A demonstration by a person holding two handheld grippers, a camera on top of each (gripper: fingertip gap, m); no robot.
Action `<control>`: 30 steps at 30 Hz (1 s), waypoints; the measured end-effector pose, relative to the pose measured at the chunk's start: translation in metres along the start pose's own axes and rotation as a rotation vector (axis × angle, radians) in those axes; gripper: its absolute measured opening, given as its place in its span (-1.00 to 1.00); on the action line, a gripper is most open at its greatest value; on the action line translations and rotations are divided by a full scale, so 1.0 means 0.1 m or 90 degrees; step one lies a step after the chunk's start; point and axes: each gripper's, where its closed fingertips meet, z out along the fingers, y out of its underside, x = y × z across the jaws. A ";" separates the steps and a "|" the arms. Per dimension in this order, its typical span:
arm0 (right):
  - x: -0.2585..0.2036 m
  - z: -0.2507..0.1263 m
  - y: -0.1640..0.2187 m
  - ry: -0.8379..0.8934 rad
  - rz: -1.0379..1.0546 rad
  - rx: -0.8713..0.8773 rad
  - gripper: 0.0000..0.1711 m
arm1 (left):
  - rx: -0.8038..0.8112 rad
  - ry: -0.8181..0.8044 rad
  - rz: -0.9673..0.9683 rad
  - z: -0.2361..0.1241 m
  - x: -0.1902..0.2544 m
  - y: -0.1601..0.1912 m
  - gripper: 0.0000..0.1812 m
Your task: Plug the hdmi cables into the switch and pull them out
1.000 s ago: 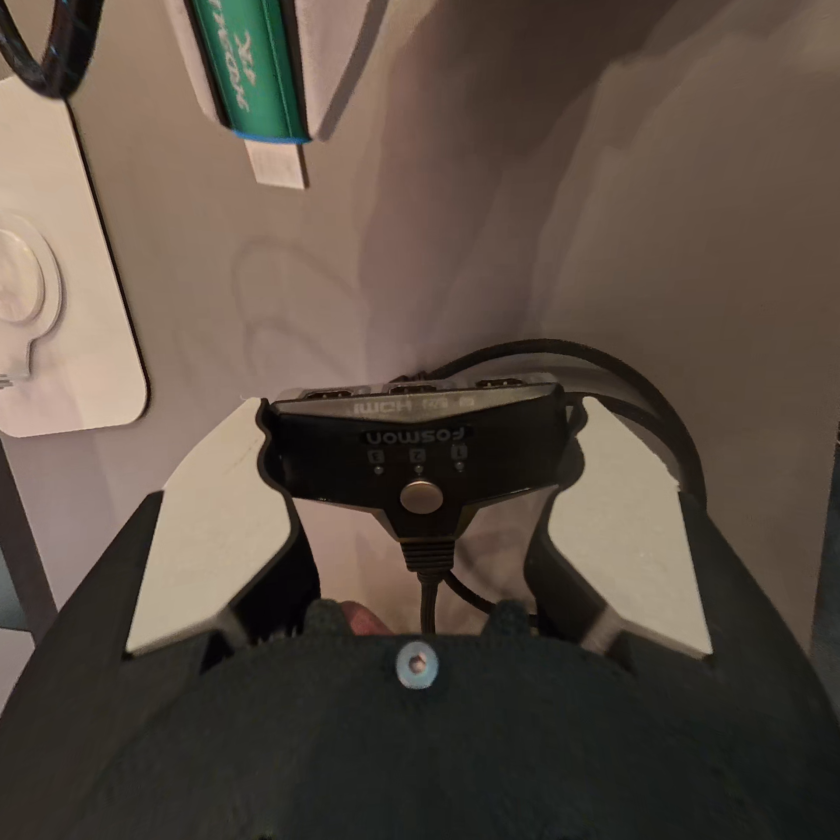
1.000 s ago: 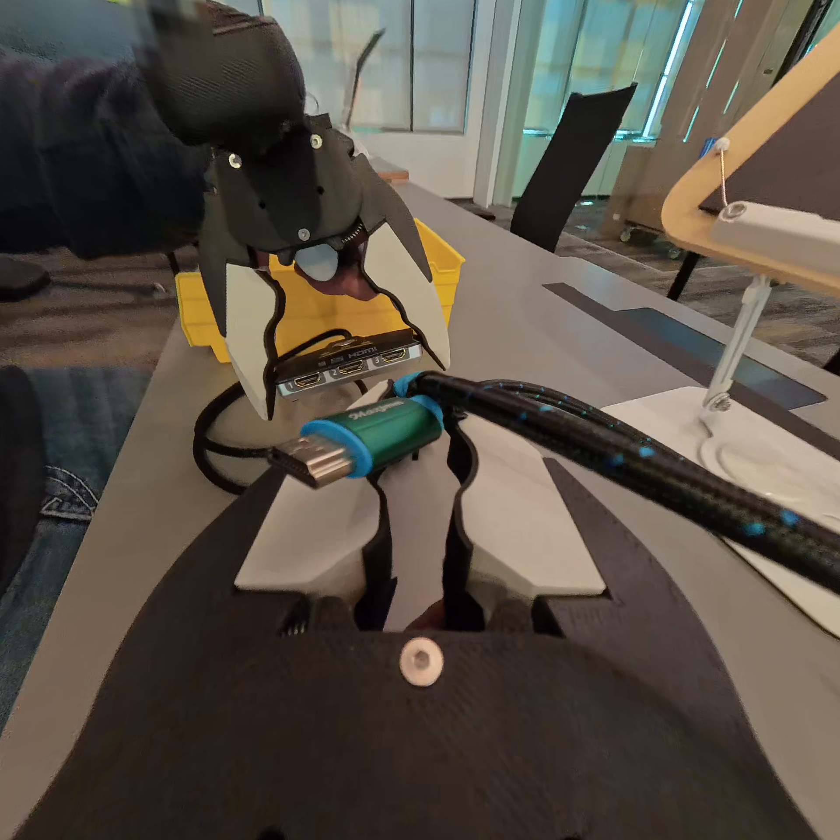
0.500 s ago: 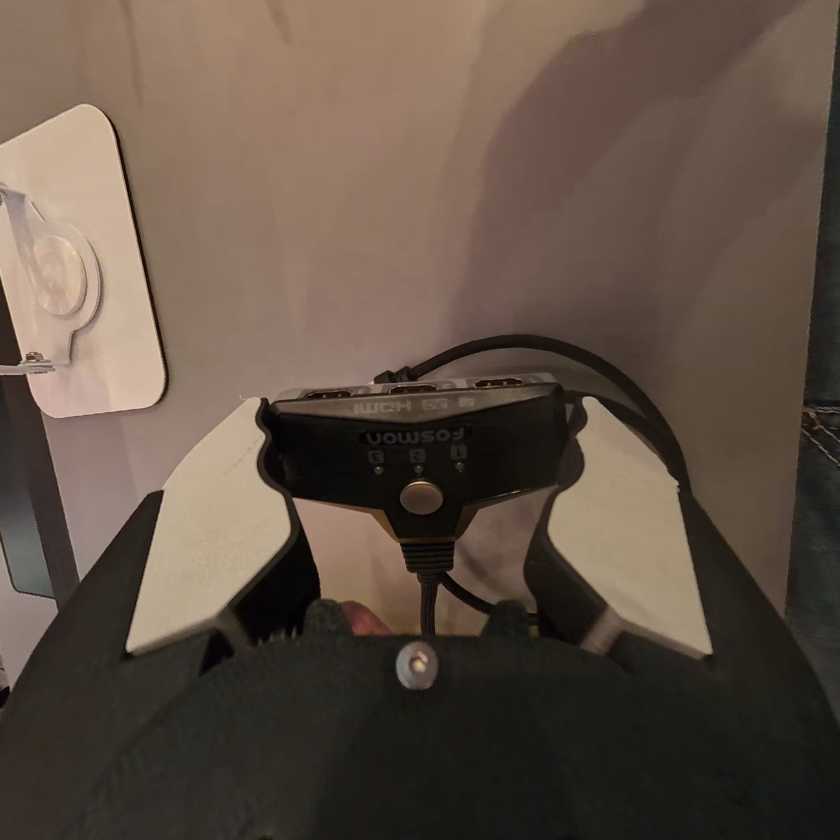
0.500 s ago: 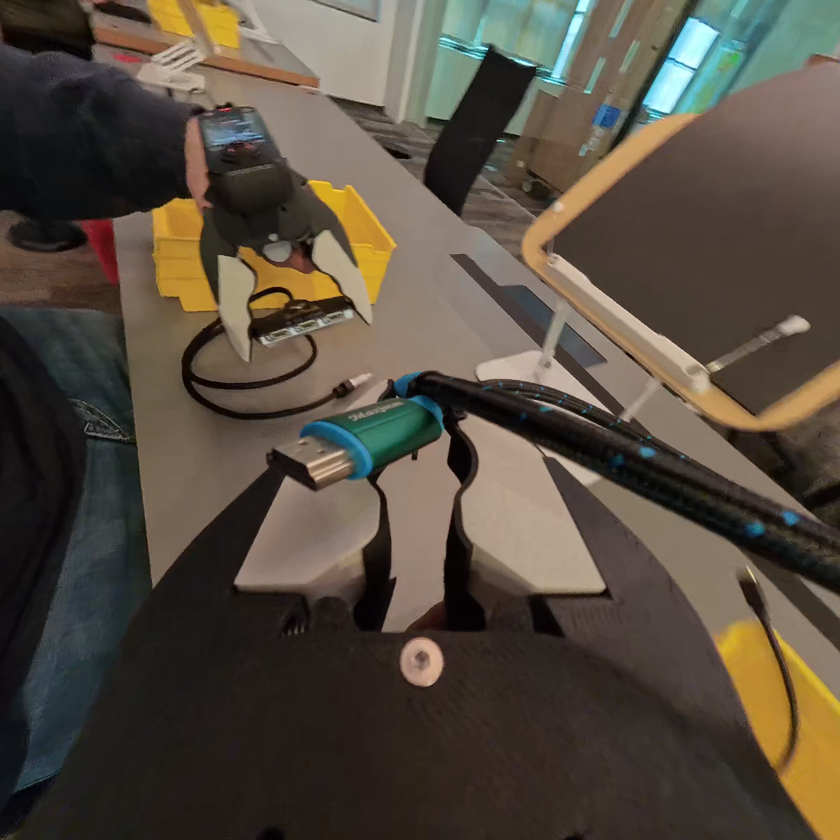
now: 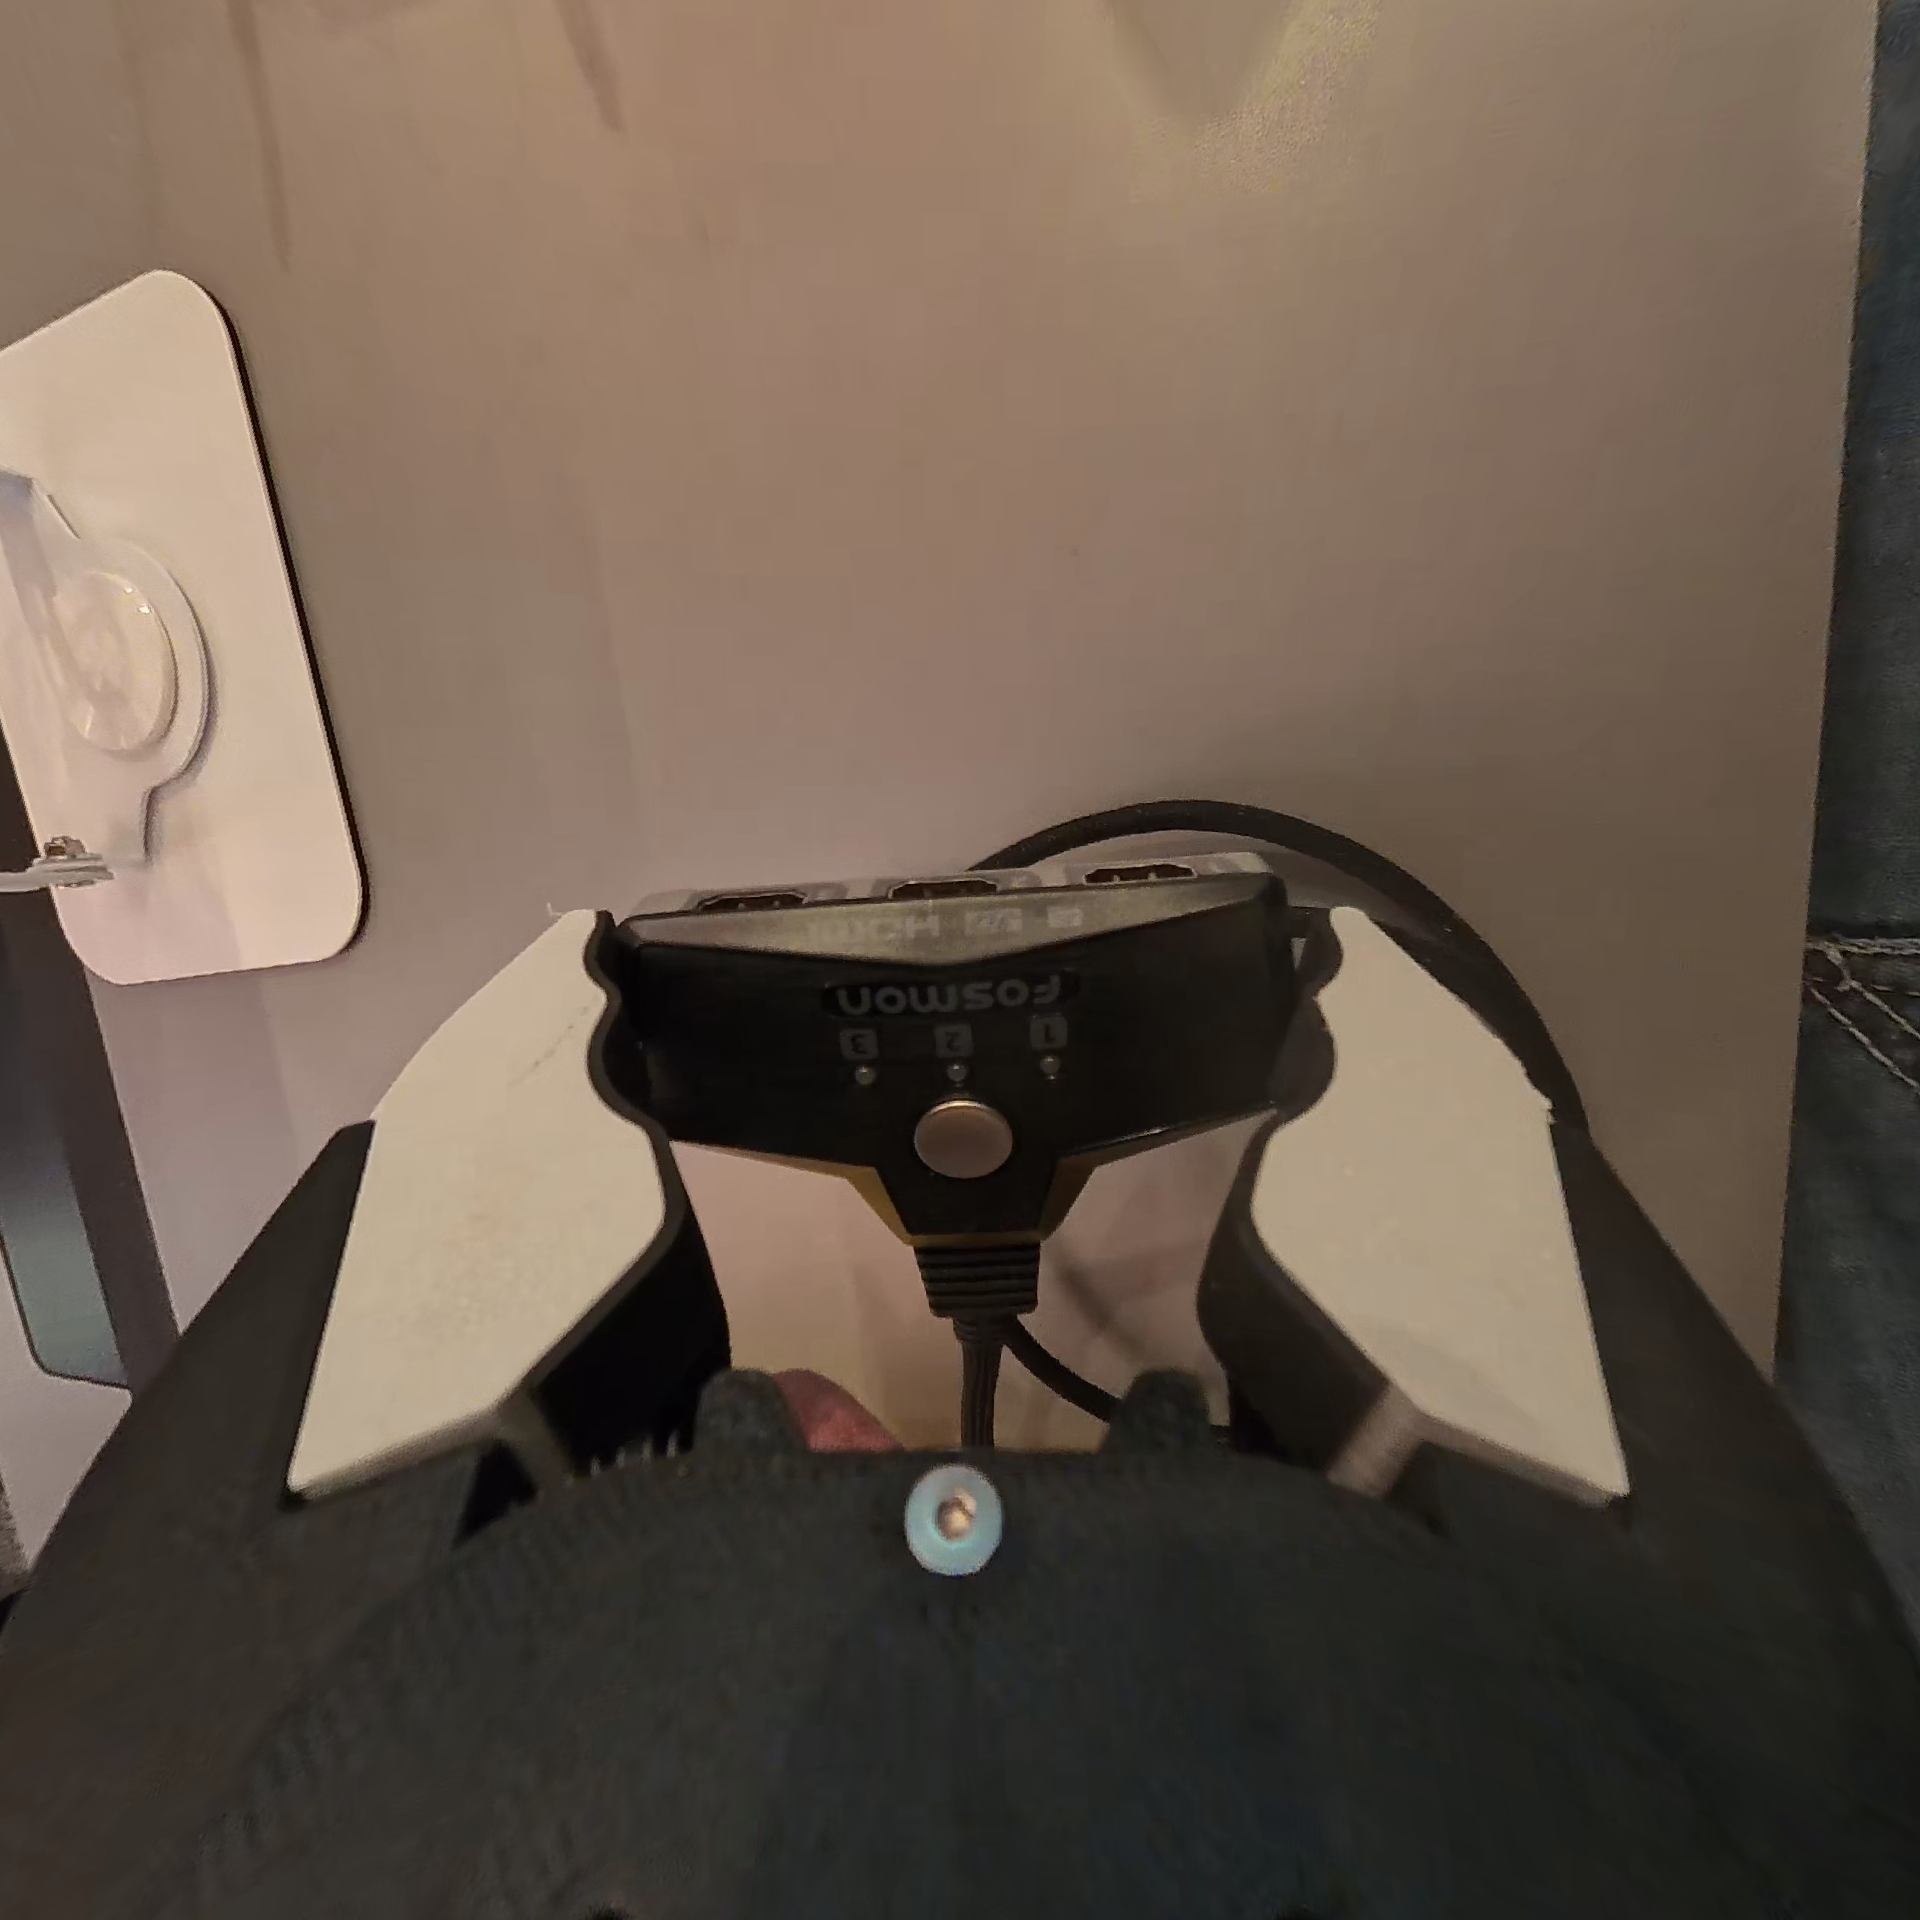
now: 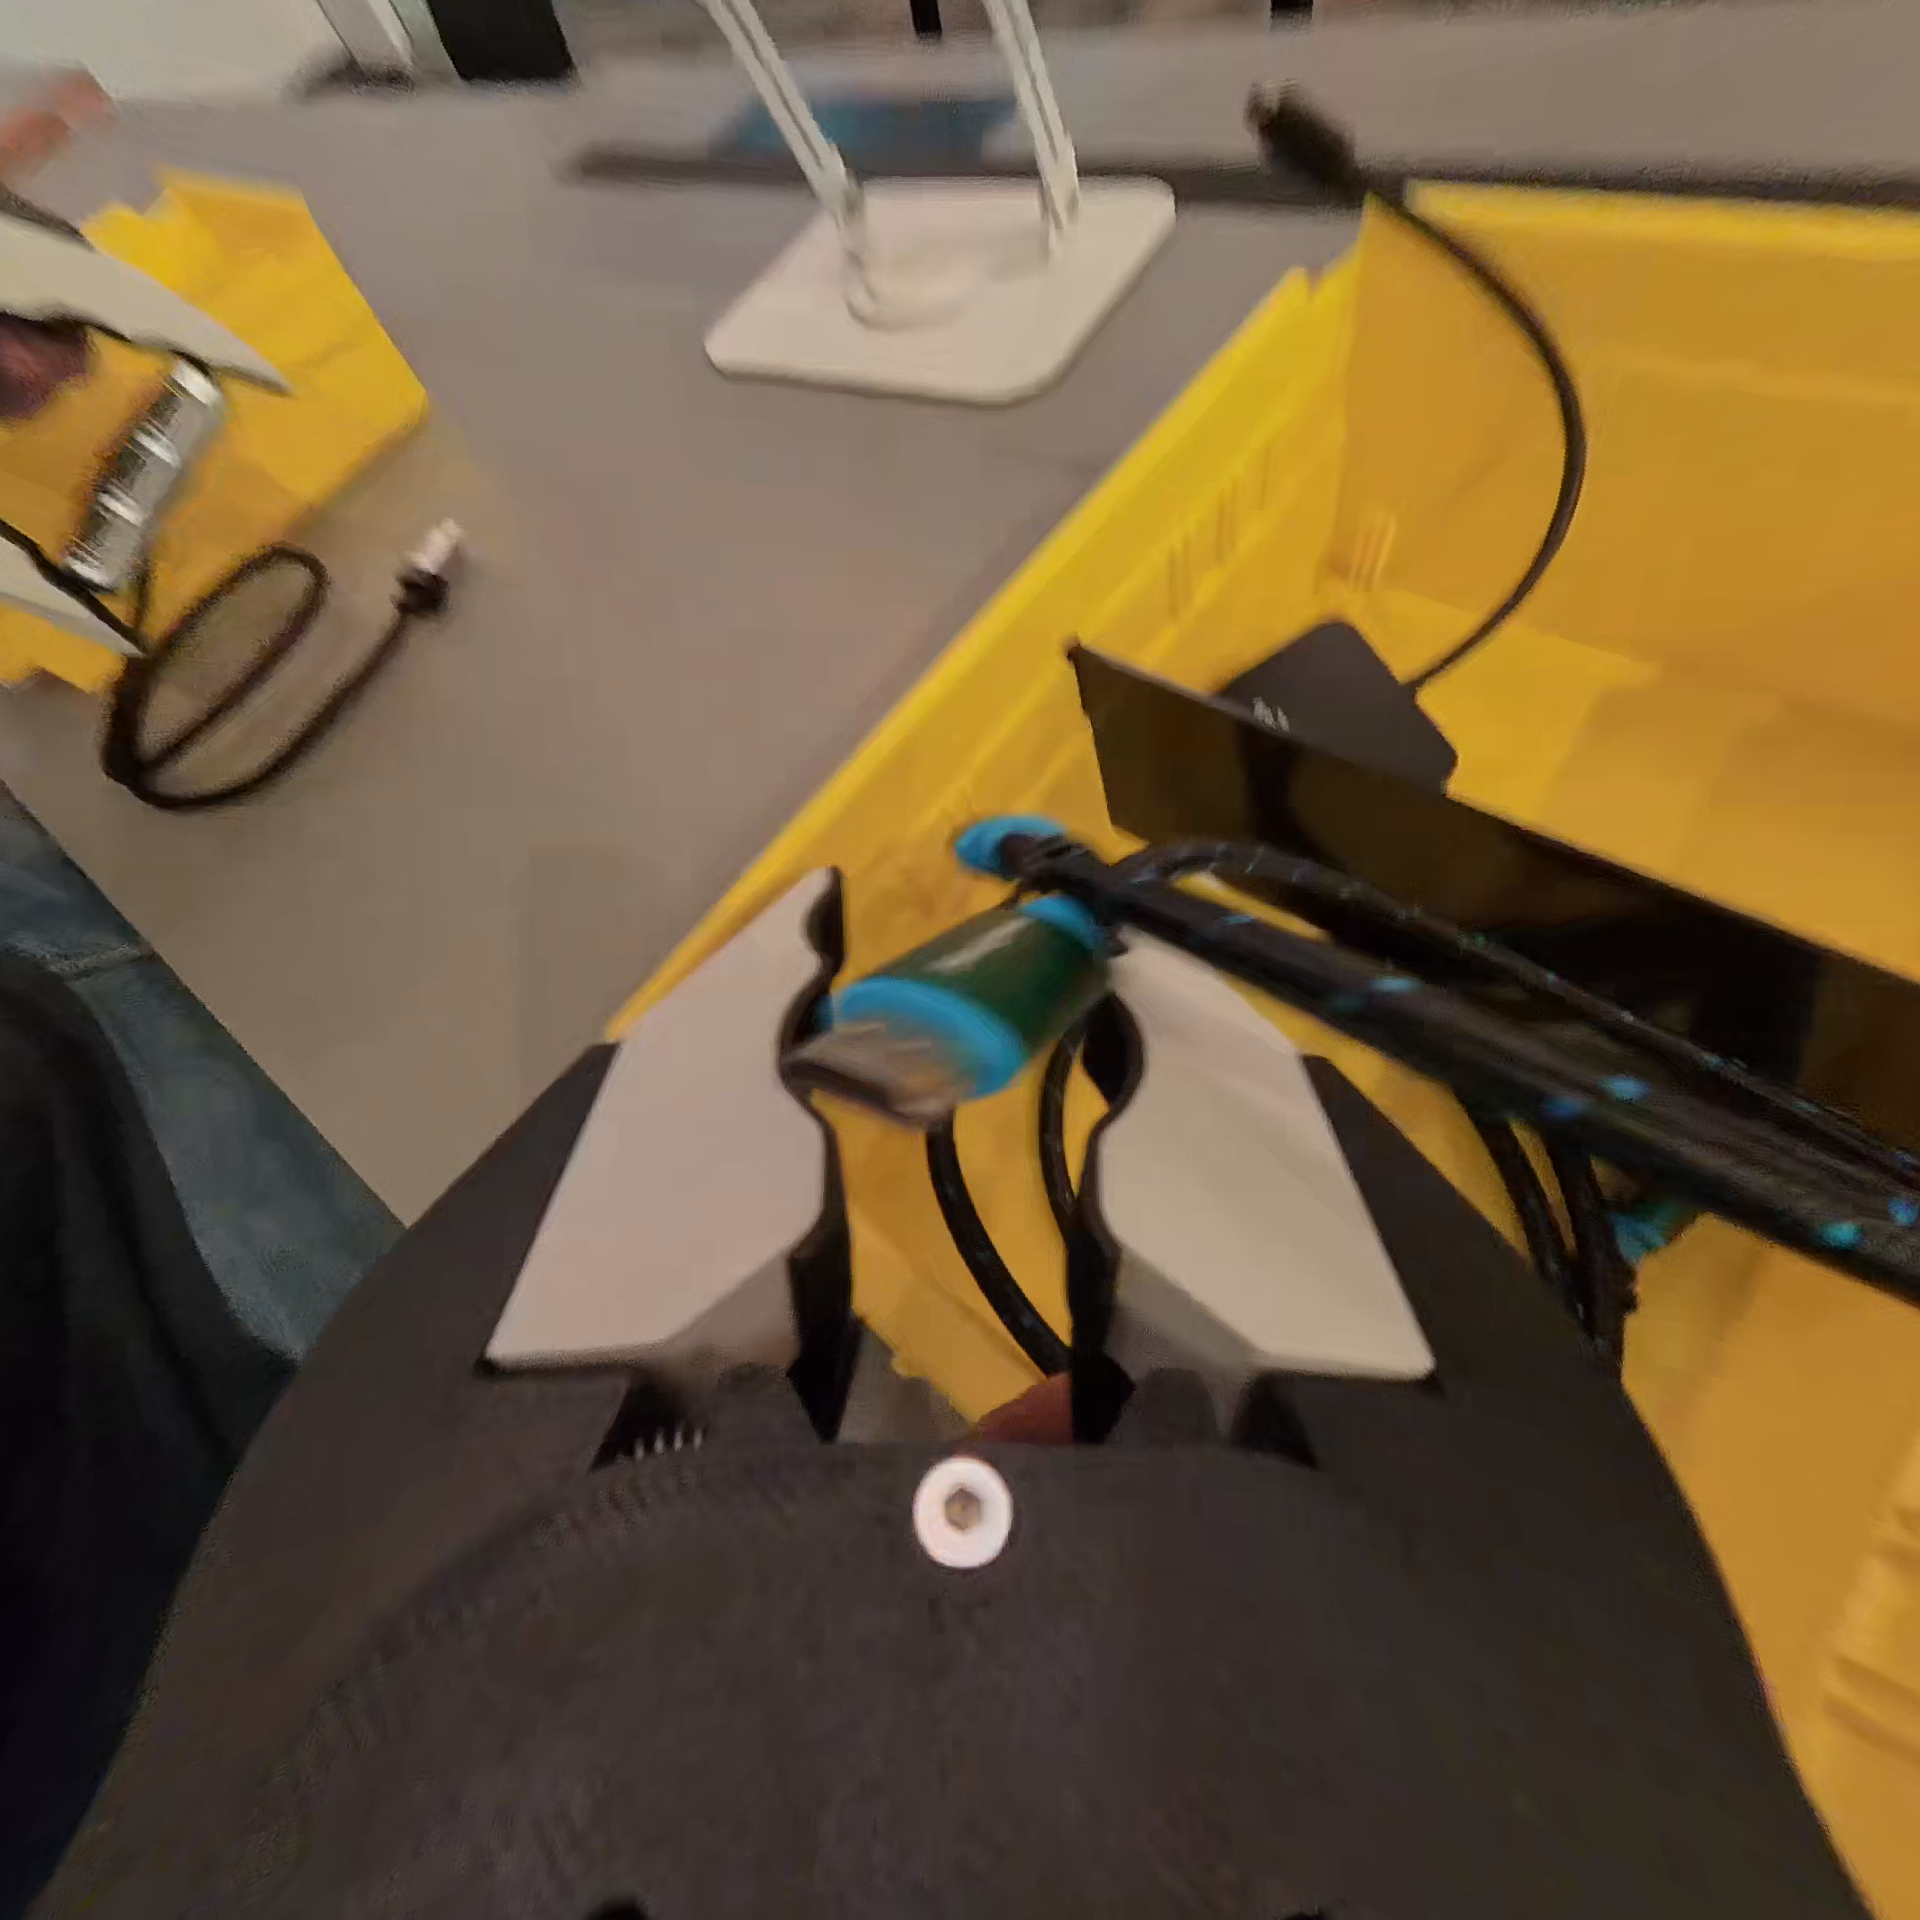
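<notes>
HDMI plug (image 6: 961, 1023) pointing left, switch (image 5: 951, 1023) ports forward

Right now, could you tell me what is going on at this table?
A person works two handheld grippers. The left gripper is clamped on a small black three-port HDMI switch, all three visible ports empty. The right gripper has the green, blue-collared HDMI plug of a black braided cable between its fingers above a yellow plastic bin. Nothing is plugged in.

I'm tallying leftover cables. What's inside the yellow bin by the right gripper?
In the yellow bin: a flat black device with a thin black cord, plus braided black-and-blue cable loops. The right gripper and its green plug hide the near corner.
</notes>
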 end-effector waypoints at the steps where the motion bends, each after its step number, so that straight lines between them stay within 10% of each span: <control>1: 0.03 0.03 0.09 0.008 -0.001 -0.031 -0.38 | -0.001 0.001 0.001 0.00 0.00 -0.01 0.30; 19: -0.16 -0.79 0.17 0.253 -0.181 -0.126 -0.47 | 0.034 -0.030 -0.008 -0.04 -0.02 -0.09 0.30; 24: -1.57 -0.34 -0.58 -0.048 -0.275 0.093 -0.36 | 0.069 -0.105 0.016 -0.13 -0.11 -0.39 0.30; 30: -2.45 0.83 -0.68 -0.256 -0.211 0.094 -0.29 | 0.081 -0.179 0.093 -0.19 -0.05 -0.82 0.30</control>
